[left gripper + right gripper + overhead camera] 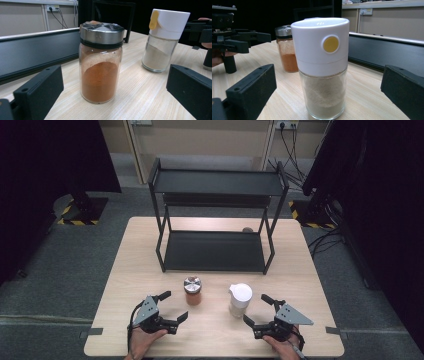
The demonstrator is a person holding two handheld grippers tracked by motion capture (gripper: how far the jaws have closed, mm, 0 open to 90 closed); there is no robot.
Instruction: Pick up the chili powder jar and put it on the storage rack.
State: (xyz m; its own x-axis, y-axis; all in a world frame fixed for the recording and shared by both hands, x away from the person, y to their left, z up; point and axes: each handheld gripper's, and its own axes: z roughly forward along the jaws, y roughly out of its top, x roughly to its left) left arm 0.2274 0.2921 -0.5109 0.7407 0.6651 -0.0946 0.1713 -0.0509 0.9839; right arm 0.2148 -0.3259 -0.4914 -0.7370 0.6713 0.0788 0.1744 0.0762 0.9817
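My left claw point(174, 306) sat low on the near edge of the surface point(125, 270), jaws spread wide apart and gripping nothing. My right claw point(260, 310) matched it on the other side, jaws just as wide and empty, my hand point(280, 347) wrapped round its base.

Straight ahead of the left claw stood the spice jar point(100, 62), upright between the two black jaws in the left gripper view but touching neither. It was clear glass with a steel cap, holding orange-brown powder to a bit over half. From above, the same jar point(193, 291) sat just beyond the left claw's tips.

To its right, near but apart, stood the white-capped shaker point(239, 300), upright too. In the right gripper view that shaker point(322, 67) stood dead centre between my right jaws, clear of both, with a yellow dot on its tall white cap and pale powder in the glass below. In the left gripper view, its cap point(170, 23) carried a yellow tab on the side.

Farther back, a black two-tier metal rack point(215, 220) stood across the middle of the surface. Past the surface's far edge lay grey floor point(50, 265), and cables point(292, 155) hung at the back wall.
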